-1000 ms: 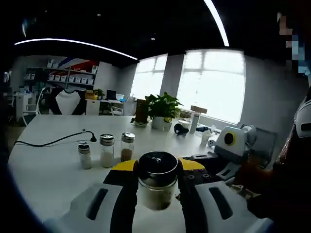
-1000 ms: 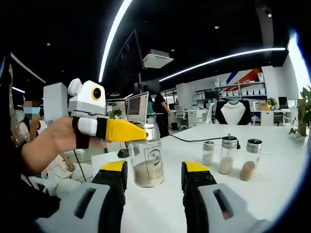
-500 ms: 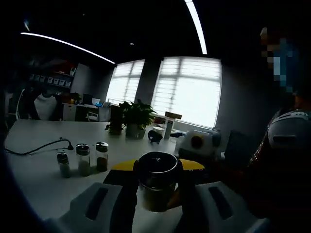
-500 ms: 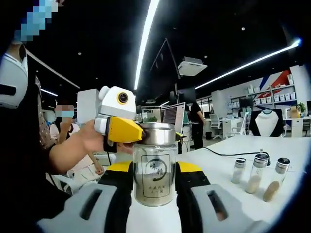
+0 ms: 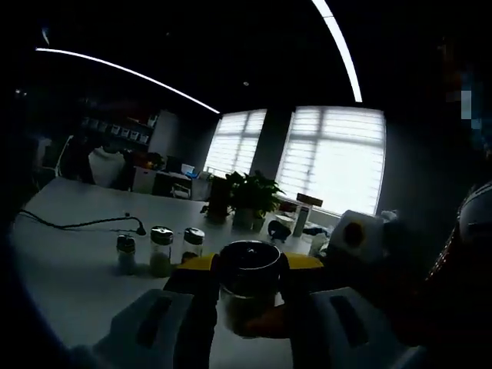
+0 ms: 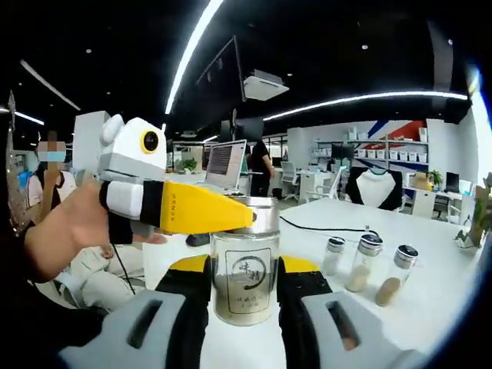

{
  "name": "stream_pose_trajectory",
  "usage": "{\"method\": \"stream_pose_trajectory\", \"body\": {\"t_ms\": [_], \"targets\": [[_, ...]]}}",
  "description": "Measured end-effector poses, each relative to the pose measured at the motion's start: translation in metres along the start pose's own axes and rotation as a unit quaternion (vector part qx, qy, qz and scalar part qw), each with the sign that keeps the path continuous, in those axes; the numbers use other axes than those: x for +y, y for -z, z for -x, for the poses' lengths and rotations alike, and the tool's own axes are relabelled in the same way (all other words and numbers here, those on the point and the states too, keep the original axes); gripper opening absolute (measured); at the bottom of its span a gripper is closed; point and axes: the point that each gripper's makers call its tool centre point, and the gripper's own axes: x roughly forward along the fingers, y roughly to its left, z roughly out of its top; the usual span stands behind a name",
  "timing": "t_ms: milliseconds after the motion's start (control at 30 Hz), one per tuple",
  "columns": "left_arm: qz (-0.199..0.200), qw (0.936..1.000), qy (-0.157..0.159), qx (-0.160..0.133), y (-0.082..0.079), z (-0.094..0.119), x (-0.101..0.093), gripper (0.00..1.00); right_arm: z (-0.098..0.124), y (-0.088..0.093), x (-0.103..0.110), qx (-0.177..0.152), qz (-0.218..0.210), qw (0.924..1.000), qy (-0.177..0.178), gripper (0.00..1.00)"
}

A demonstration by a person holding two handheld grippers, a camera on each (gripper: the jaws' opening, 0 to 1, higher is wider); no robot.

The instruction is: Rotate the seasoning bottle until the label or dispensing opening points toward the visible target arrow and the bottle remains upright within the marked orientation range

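A glass seasoning bottle (image 6: pixel 246 280) with a metal lid holds pale powder, and its printed label faces the right gripper view. My right gripper (image 6: pixel 244 267) is shut on the glass body, one yellow-tipped jaw on each side. My left gripper (image 5: pixel 247 265) is shut on the same bottle (image 5: pixel 247 257) at lid height. In the right gripper view its yellow finger (image 6: pixel 201 209) reaches in from the left and lies against the lid, held by a person's hand (image 6: pixel 65 231). The bottle stands upright. Whether it rests on the table I cannot tell.
Three small shakers (image 6: pixel 360 261) stand in a row on the white table (image 6: pixel 430 300); they also appear as shakers (image 5: pixel 160 250) left of the bottle. A black cable (image 5: pixel 84 224) lies behind them. A potted plant (image 5: pixel 250 198) stands by the window.
My right gripper came up to the bottle and shut on its body. Both views have swung with the hands. The left gripper has stayed on the lid.
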Motion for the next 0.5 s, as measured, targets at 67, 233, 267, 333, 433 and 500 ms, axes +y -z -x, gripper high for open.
{"method": "stream_pose_trajectory", "body": {"t_ms": [67, 233, 267, 333, 433, 500], "targets": [[-0.011, 0.9998, -0.017, -0.002, -0.0007, -0.0017, 0.0015, 0.33, -0.003, -0.0001, -0.0021, 0.003, 0.004, 0.9999, 0.013, 0.3], [-0.017, 0.9989, -0.042, -0.012, -0.0039, -0.0046, 0.005, 0.33, -0.0063, -0.0007, -0.0087, 0.013, 0.029, 0.9978, 0.057, 0.3], [-0.014, 0.9987, -0.048, -0.014, -0.0045, -0.0046, 0.0065, 0.34, -0.0067, -0.0007, -0.0095, 0.015, 0.035, 0.9972, 0.065, 0.3], [-0.009, 0.9981, -0.058, -0.018, -0.0049, -0.0045, 0.009, 0.34, -0.0081, -0.0005, -0.0094, 0.019, 0.042, 0.9962, 0.074, 0.3], [-0.01, 0.9989, -0.044, -0.008, -0.0038, -0.0039, 0.0081, 0.34, -0.0042, 0.0017, -0.0113, 0.019, 0.049, 0.9961, 0.07, 0.3], [0.006, 0.9999, -0.014, 0.004, -0.0008, -0.0016, 0.0053, 0.33, -0.0017, 0.0026, -0.0097, 0.019, 0.064, 0.996, 0.06, 0.3]]}}
